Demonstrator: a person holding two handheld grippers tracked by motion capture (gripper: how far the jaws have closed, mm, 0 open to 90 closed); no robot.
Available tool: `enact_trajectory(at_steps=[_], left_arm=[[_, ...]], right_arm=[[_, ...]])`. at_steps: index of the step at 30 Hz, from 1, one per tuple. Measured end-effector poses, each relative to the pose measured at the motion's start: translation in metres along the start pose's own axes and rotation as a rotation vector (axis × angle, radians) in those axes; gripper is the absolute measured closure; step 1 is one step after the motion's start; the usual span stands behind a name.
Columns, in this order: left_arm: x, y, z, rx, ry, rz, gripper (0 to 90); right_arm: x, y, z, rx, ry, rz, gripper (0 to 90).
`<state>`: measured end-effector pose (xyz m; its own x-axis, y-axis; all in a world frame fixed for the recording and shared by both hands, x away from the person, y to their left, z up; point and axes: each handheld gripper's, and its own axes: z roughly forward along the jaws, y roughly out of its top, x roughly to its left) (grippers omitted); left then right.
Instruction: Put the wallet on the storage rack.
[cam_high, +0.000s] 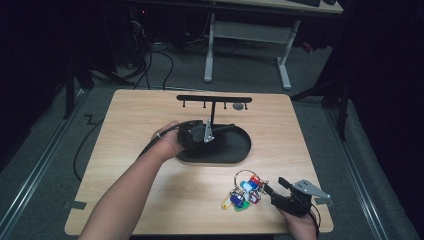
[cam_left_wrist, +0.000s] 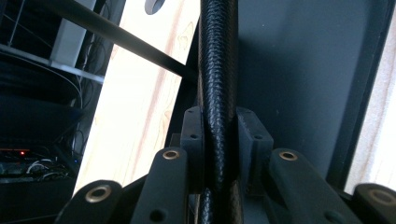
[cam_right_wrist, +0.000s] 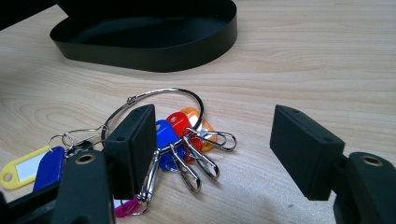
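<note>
Wooden table (cam_high: 150, 200): pale, light-grained top; carries everything here
Stand: black key stand with an oval tray base (cam_high: 235, 150), a thin upright post (cam_high: 213, 112) and a top crossbar with small hooks (cam_high: 214, 99); sits at the middle of the table, toward its far edge
Key bunch: large silver wire ring (cam_right_wrist: 154, 100) threaded with metal snap clips (cam_right_wrist: 198, 161) and plastic tags in red, orange, blue, yellow and pink; lies flat near the table's front right corner, apart from the tray base
Left gripper (cam_high: 200, 132): over the tray base at the foot of the post; its jaws are clamped tight on a black woven-textured rod (cam_left_wrist: 217, 70), which looks to be the stand's post; likely steadying the stand
Right gripper (cam_right_wrist: 212, 154): jaws spread wide, low over the table; one pad just beside the blue tag, the clips between the jaws; holding nothing
Handling, as a judgement: light, loose and jangly; the tags swing and the smooth ring may slip in the pads; best hold is across the bare arc of the ring; lifted there, the clips hang below and the ring is free to hook
</note>
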<state>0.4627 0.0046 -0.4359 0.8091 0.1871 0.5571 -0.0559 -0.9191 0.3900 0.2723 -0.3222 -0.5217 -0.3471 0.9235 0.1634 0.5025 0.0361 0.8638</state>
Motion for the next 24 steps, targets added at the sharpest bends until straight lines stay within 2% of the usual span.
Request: enact_trajectory(at_steps=[8, 12, 17, 21, 24], left_arm=[[-0.002, -0.003, 0.008, 0.015, 0.011, 0.029, 75.3], [-0.005, -0.004, 0.008, 0.022, 0.033, 0.074, 75.3], [-0.010, -0.006, 0.011, 0.037, 0.028, 0.096, 75.1], [-0.014, -0.010, 0.015, 0.057, 0.014, 0.097, 74.6], [-0.015, -0.012, 0.015, 0.046, -0.006, 0.066, 74.0]], right_arm=[[0.000, 0.000, 0.001, 0.004, 0.004, -0.003, 31.9], [0.000, 0.000, 0.001, 0.005, 0.004, -0.004, 31.9], [0.000, -0.001, 0.001, 0.006, 0.005, -0.007, 32.0], [0.000, -0.001, 0.000, 0.004, 0.005, -0.004, 32.0], [0.000, 0.000, 0.001, 0.004, 0.006, -0.008, 31.9]])
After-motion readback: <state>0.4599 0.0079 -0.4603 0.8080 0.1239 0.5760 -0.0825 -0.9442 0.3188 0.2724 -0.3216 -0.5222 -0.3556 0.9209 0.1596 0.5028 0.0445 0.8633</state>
